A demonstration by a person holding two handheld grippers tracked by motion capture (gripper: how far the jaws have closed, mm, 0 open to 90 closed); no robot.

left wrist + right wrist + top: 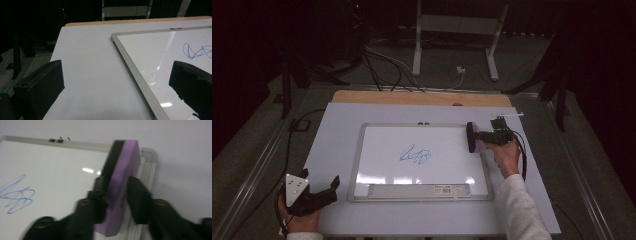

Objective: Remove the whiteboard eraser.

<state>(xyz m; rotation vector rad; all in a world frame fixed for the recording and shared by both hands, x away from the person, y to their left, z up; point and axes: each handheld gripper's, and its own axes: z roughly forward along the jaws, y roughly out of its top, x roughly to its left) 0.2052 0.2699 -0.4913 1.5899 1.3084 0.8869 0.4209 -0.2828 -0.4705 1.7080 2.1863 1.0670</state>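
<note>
High view: the right gripper [475, 136] is clamping the purple eraser [471, 137] at the right edge of the whiteboard [357, 165]; the blue scribble [415, 155] is sitting unwiped at the board's centre, so erasing is yet to begin. Left gripper view: the left gripper [116, 85] is gaping empty over the table [90, 65]. Right gripper view: both jaws are pressing the eraser's [122, 177] flanks by the board's top right corner.

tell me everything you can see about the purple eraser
The eraser is a rounded block, purple foam by its look, with a black layer on one broad face. It stands on edge at the right end of the whiteboard, near the top right corner of the frame. The right gripper is shut on it, one black jaw pressing each broad face. Whether it touches the board cannot be told.
</note>
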